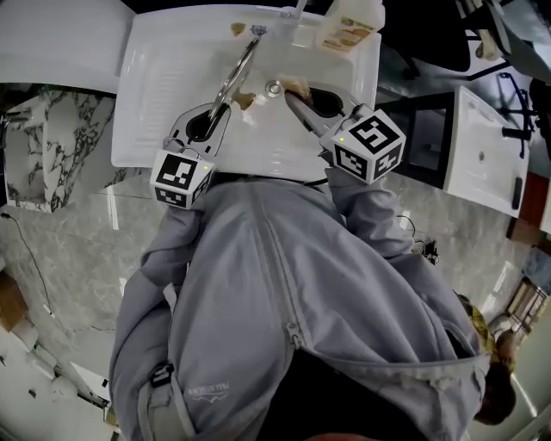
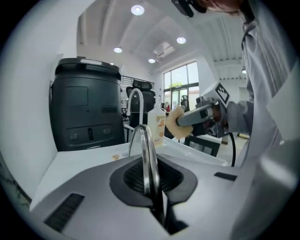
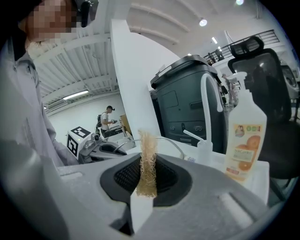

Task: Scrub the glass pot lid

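In the head view the glass pot lid [image 1: 239, 67] stands on edge over the white sink [image 1: 164, 77], its steel rim running from my left gripper [image 1: 222, 102] toward the tap. In the left gripper view the jaws [image 2: 152, 190] are shut on the lid's rim [image 2: 146, 150]. My right gripper [image 1: 297, 96] is shut on a tan loofah sponge [image 1: 297, 84], just right of the lid. The right gripper view shows the sponge [image 3: 147, 164] upright between the jaws [image 3: 143, 199], with the lid's rim [image 3: 166, 139] arching behind it. I cannot tell whether sponge and glass touch.
An orange dish-soap bottle [image 1: 349, 26] stands at the sink's back right, beside a small white pump bottle [image 3: 202, 146] and the curved tap [image 3: 208, 93]. A dark grey appliance [image 2: 86, 110] sits behind the sink. A second white basin [image 1: 486, 151] lies to the right.
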Available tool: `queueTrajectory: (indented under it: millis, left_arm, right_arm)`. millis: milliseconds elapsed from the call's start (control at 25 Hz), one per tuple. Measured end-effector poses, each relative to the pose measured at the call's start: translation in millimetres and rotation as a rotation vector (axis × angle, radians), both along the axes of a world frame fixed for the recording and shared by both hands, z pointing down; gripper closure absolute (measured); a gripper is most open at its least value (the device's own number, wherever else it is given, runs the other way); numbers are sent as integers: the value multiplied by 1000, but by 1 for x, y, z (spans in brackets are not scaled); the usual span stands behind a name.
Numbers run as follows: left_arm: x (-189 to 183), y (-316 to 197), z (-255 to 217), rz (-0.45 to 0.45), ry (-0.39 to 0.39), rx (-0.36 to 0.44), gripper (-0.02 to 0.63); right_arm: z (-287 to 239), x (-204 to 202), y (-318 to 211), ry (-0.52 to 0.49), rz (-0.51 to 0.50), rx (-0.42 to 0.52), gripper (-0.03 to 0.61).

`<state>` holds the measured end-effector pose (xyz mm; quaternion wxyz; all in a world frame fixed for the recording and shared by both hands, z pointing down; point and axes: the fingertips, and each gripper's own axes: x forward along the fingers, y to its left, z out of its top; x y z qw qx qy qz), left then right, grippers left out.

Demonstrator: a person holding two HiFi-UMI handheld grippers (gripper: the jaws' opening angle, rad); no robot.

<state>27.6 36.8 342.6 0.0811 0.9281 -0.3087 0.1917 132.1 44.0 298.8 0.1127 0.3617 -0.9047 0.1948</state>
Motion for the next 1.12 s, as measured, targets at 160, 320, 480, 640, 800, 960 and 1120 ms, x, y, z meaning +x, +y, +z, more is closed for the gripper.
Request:
queueTrajectory:
  millis: [160,320,480,640,800,960,1120]
  left_arm:
    - [-33,-17,-15,-103,127,-46,597]
    - [-75,-38,-23,-193,257,-108,597]
    - [-131,-59,-17,-308,415,-204,595]
    - [-177,-74,-2,-357,539,-309,591]
    - [-209,-88,20,-395,671,-436,591]
    - [-240,-95,53,-425,776,-588,580]
    - [-259,-103,74,-429,817,-671,569]
  right_arm:
    - [-1,-29,-11,1,-56,1,532]
    - [0,-64,-23,8,-99,-4,532]
    - [6,-105,-35,22,-130,-22,532]
    - [13,-144,-46,45,-148,-46,531]
    - [20,-177,-57,78,-141,-59,531]
    - [30,-203,-66,111,-123,-71,532]
    - [44,-223,-75,137,-95,-90,531]
